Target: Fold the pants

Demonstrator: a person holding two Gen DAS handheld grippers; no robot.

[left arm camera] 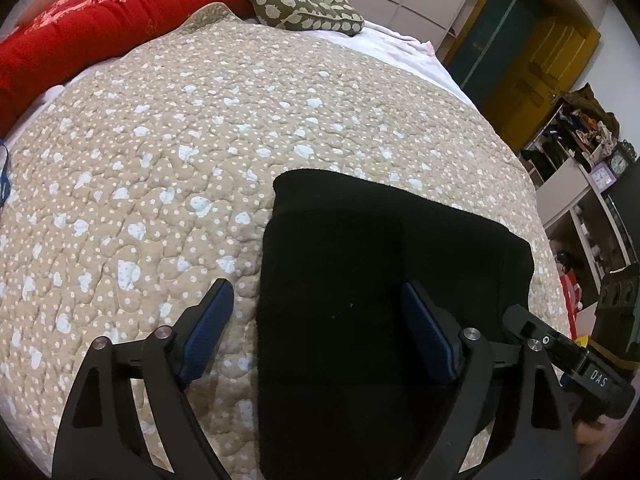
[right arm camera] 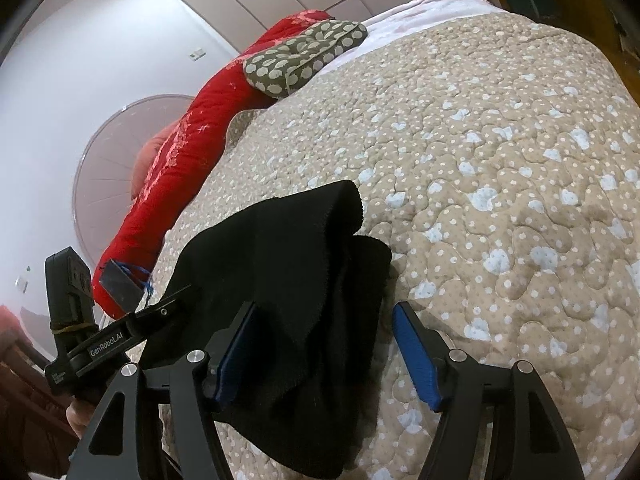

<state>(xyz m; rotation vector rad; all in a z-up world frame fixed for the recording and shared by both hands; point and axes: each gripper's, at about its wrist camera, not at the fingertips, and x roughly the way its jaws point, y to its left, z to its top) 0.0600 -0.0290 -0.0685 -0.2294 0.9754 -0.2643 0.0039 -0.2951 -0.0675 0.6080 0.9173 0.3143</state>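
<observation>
- A bed covered by a beige quilt [left arm camera: 200, 140] is seen, with a red blanket [left arm camera: 100, 12] along its far edge.
- Black pants [left arm camera: 360, 280], folded, are laid near the quilt's near edge.
- The left gripper [left arm camera: 318, 328] and right gripper [right arm camera: 324, 350] are held spread wide, nothing gripped.
- The fabric is judged soft, light and limp; a folded edge would best be pinched.

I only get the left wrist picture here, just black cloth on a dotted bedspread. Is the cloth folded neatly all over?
Observer: Not quite. In the right wrist view the pants have a loose upper layer with a frayed edge, draped crookedly over the layer beneath.
Operator: Is the other tool pinching it?
Observer: No. The right gripper is open, its blue fingers spread on either side of the cloth.
Operator: What lies off to my left?
Observer: A small dark tag with blue string, beside the red quilt.
</observation>
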